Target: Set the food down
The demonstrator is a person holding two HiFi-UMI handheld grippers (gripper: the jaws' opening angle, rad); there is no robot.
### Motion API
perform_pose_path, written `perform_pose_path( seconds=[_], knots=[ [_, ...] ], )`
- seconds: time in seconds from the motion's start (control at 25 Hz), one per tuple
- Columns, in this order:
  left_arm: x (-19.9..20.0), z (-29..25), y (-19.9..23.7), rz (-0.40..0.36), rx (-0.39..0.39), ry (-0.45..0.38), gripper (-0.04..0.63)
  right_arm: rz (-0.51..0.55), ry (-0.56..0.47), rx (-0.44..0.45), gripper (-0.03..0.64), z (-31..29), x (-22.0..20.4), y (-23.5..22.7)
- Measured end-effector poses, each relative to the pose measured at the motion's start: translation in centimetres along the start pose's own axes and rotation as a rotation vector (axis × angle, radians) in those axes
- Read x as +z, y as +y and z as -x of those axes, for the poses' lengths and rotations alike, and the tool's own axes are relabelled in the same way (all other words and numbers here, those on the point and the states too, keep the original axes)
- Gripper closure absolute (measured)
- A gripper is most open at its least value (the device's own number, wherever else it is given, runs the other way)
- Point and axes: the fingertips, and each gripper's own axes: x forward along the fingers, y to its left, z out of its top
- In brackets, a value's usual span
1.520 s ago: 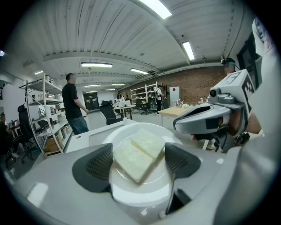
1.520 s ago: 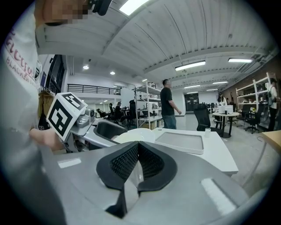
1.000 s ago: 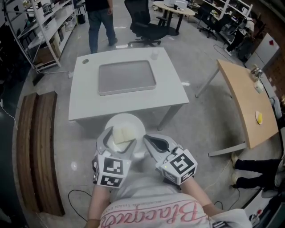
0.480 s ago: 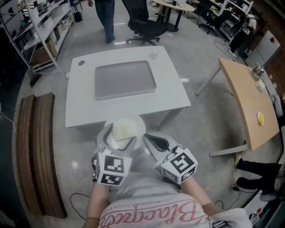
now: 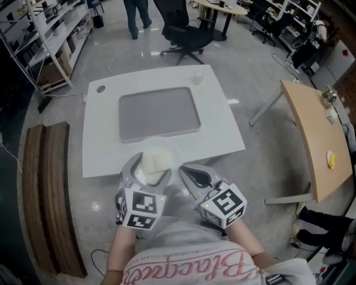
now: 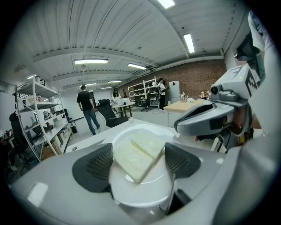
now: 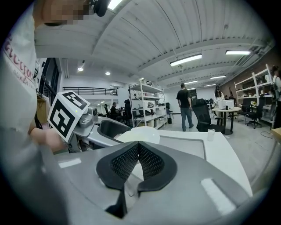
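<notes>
Two pale slices of food point(image 5: 154, 163) lie on a white plate point(image 5: 162, 146), carried over the near edge of a white table point(image 5: 105, 150). My left gripper point(image 5: 147, 170) has its jaws wide apart, one pad against each side of the plate point(image 6: 140, 193), with the food point(image 6: 140, 151) between them. At the plate's right rim is my right gripper point(image 5: 183, 171). Its pads point(image 7: 151, 162) meet in the right gripper view, and a white sliver between them looks like the plate's rim. The plate point(image 7: 140, 133) shows just beyond them.
A grey mat point(image 5: 158, 113) lies in the middle of the table and a small clear cup point(image 5: 198, 77) stands at its far right corner. A wooden bench point(image 5: 47, 189) is on the left, a wooden table point(image 5: 314, 145) on the right. An office chair point(image 5: 186, 33) and a person point(image 5: 136, 14) are behind.
Both grippers and the plate have moved forward from in front of the table to over its near edge. The person at the back has walked farther away.
</notes>
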Motion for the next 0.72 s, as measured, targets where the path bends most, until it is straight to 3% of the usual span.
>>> perform_pose_path(
  seconds=[0.72],
  knots=[
    [-0.3, -13.7, 7.8, 0.067, 0.0, 0.102, 0.224, 0.011, 0.081, 0.055, 0.615, -9.3, 3.7, -10.4]
  ],
)
